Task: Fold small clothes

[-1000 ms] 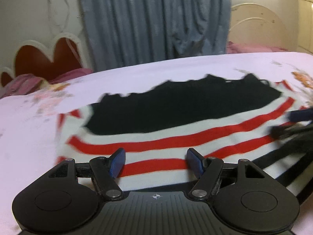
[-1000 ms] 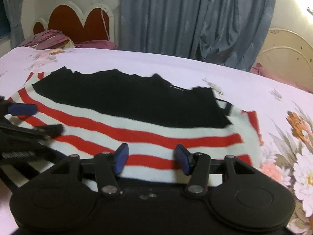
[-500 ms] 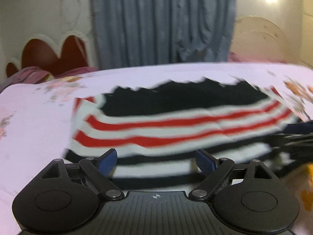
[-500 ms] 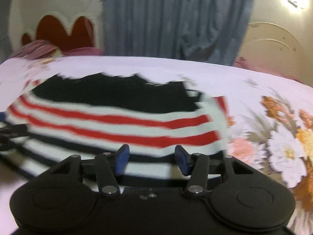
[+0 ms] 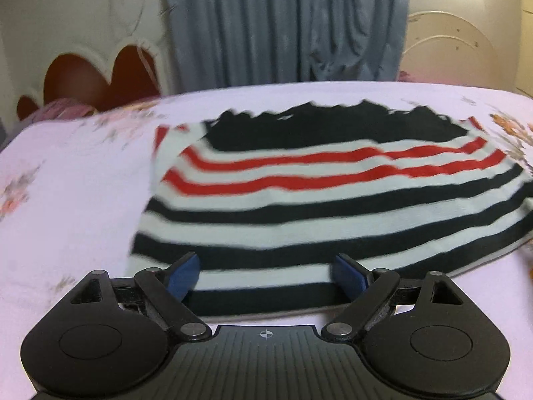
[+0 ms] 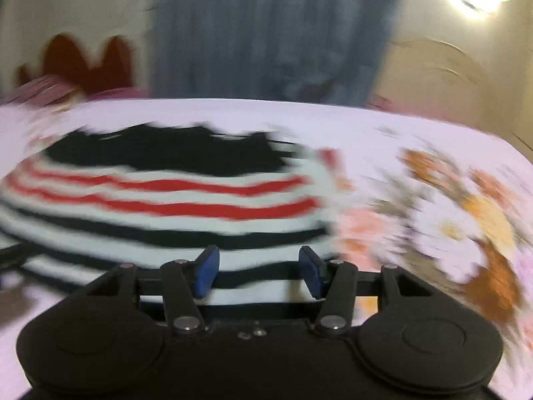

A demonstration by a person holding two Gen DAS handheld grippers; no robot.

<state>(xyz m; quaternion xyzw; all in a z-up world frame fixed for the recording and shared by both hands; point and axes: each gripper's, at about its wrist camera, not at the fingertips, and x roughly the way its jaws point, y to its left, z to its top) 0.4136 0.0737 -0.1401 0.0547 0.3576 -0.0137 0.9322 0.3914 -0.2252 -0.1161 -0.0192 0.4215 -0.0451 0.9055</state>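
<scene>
Across the floral bedsheet (image 5: pixel 83 200) lies the striped garment (image 5: pixel 316 206); my left gripper (image 5: pixel 266 273) and right gripper (image 6: pixel 258 271) gape wide, empty, ready to pinch its near hem for a fold.

We see a striped garment (image 5: pixel 319 200) lying flat on the bed: black top band, then red-and-white stripes, then black-and-white stripes nearest us.

Each view looks forward from low over the bed (image 5: pixel 83 200), close to the near hem of the striped garment (image 5: pixel 316 206), facing the blue curtain (image 5: pixel 286 23). Both share the garment, the curtain and the red headboard (image 6: pixel 86 60) (the right view is motion-blurred).
</scene>
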